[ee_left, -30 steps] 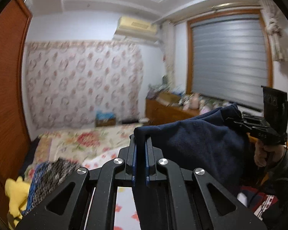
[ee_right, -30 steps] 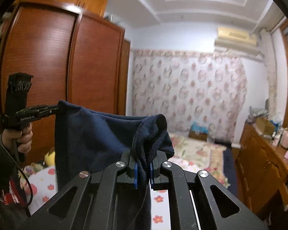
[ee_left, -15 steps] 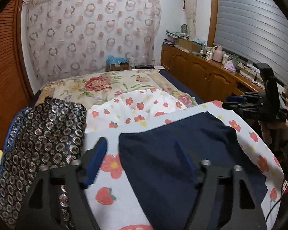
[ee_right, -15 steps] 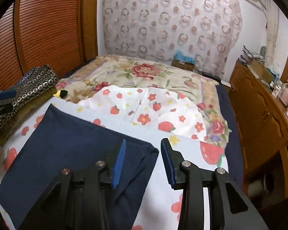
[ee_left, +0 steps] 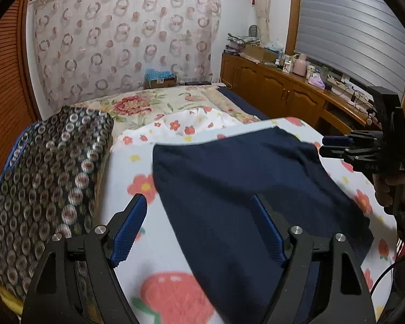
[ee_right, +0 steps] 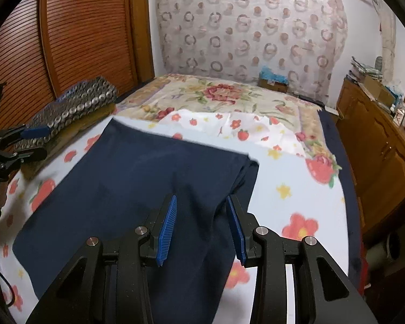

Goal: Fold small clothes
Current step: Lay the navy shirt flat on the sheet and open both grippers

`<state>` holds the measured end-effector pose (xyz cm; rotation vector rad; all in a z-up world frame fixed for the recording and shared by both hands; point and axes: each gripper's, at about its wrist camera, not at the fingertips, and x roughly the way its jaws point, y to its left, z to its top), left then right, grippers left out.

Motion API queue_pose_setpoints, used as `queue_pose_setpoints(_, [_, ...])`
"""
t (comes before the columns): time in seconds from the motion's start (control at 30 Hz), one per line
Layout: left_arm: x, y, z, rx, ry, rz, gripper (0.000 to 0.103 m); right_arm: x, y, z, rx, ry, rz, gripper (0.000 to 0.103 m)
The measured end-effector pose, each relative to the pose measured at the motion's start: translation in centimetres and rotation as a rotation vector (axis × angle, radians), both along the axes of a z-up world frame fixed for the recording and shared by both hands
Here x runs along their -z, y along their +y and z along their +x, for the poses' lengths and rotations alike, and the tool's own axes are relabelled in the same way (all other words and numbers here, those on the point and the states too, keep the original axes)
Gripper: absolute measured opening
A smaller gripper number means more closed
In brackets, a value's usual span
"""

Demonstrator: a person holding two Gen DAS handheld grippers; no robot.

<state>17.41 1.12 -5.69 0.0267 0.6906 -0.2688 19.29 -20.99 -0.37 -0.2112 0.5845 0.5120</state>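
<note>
A navy blue garment lies spread flat on the strawberry-and-flower bed sheet. My left gripper hovers open over the garment's near left edge, its blue pads wide apart and touching nothing. In the right wrist view it shows at the left edge. My right gripper is open over the garment's near right part, where the cloth bunches into a fold. Its pads stand apart from the fabric. The left wrist view shows that gripper at the right, held by a hand.
A folded dark blanket with a ring pattern lies along the bed's left side. A crumpled white strawberry-print cloth sits beyond the garment. A wooden cabinet with clutter runs along the right, a slatted wardrobe along the left.
Both grippers held the navy garment up in the air, shut on its corners. They opened and let go, sank and tipped downward, and the garment now lies flat on the bed.
</note>
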Motion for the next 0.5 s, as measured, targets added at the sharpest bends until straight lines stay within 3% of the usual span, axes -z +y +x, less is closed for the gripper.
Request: queue_pose_setpoints(0.5, [2.0,-1.0,-5.5,-0.016,0.036,-0.001,0.08,2.3,-2.4,-5.1,0.035,0.056,0.063,0.039])
